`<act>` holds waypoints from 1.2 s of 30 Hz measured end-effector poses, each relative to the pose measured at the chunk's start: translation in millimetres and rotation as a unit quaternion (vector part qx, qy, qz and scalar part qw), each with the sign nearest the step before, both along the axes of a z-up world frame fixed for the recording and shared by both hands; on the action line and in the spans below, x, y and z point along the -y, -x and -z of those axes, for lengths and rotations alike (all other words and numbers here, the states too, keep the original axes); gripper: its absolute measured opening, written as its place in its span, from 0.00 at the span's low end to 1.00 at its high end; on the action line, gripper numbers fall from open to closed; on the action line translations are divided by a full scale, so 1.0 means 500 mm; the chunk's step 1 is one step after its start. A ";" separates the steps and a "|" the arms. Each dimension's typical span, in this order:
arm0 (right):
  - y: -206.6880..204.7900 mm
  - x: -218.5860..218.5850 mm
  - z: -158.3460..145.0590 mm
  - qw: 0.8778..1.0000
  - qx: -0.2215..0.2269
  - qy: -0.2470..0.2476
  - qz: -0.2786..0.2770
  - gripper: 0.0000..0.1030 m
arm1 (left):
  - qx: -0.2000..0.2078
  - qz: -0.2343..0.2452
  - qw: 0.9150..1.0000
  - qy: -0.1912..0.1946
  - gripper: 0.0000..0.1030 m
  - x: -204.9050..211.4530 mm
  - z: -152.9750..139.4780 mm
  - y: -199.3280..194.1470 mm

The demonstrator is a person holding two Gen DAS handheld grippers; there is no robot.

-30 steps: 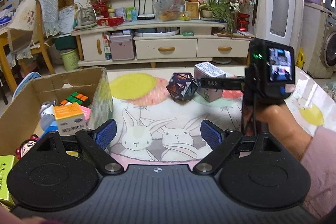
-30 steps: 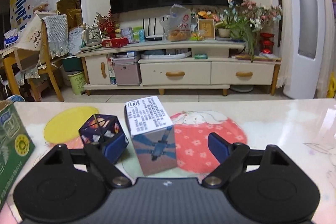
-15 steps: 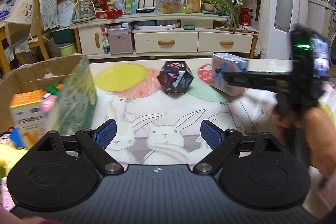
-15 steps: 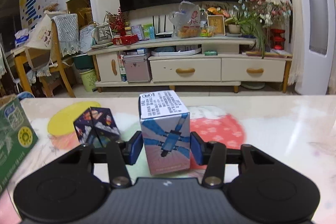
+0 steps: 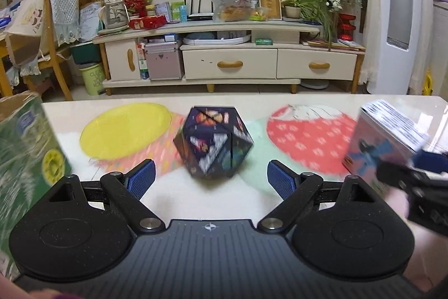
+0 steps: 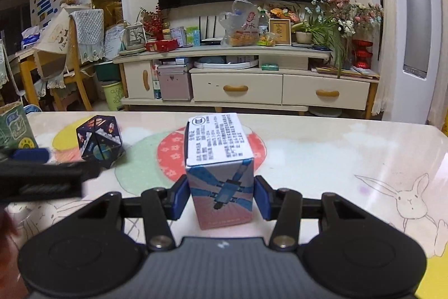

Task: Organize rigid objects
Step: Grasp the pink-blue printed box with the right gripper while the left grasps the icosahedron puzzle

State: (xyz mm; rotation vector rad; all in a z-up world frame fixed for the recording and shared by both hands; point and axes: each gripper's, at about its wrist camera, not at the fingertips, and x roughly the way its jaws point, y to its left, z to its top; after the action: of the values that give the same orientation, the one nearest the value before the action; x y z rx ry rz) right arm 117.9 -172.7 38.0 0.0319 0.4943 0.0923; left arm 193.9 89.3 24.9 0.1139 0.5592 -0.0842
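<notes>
Where the left wrist view looks forward, the left gripper [image 5: 211, 178] is seen spread wide and empty, the dark faceted puzzle ball [image 5: 214, 142] resting on the counter [image 5: 173, 195] just beyond its pads. A green carton [image 5: 26, 159] stands at left. From the right wrist view, the right gripper [image 6: 221, 196] is seen clamped on the upright small printed box [image 6: 221, 173], its base on the counter.

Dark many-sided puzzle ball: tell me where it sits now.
The dark many-sided puzzle ball sits on the table, centred ahead of the open left tool, between the yellow circle and red circle.
</notes>
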 end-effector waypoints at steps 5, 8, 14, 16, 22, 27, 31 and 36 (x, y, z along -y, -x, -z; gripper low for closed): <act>-0.012 -0.016 0.016 1.000 -0.006 0.019 -0.007 0.56 | 0.009 0.006 1.000 -0.005 1.00 0.003 0.009 -0.042; -0.014 -0.020 0.015 1.000 0.002 0.019 -0.006 0.64 | 0.007 0.018 1.000 -0.016 1.00 0.005 0.014 -0.061; -0.020 -0.024 0.008 0.999 0.027 0.033 0.015 0.70 | -0.008 0.023 0.999 -0.032 1.00 0.006 0.026 -0.094; -0.023 -0.025 0.008 0.999 0.028 0.033 0.016 0.63 | -0.018 0.026 0.999 -0.027 0.94 0.001 0.029 -0.094; -0.022 -0.025 0.010 0.999 0.032 0.030 0.016 0.46 | -0.021 0.023 0.999 -0.031 0.90 0.004 0.031 -0.078; -0.010 -0.025 0.010 0.999 0.030 0.022 0.011 0.46 | -0.021 0.028 0.999 -0.031 0.90 0.007 0.033 -0.037; 0.012 -0.038 0.011 0.999 0.031 0.035 0.007 0.46 | -0.021 0.033 0.999 -0.029 0.90 0.006 0.032 0.009; 0.053 -0.059 0.013 0.998 0.034 0.059 0.000 0.46 | -0.023 0.042 0.998 -0.028 0.90 0.000 0.030 0.074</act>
State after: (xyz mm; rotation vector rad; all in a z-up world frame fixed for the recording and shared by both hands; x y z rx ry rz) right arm 91.2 -143.0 31.4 -0.0859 0.4318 0.0635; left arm 157.1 89.3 9.7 0.1897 0.6020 -0.1527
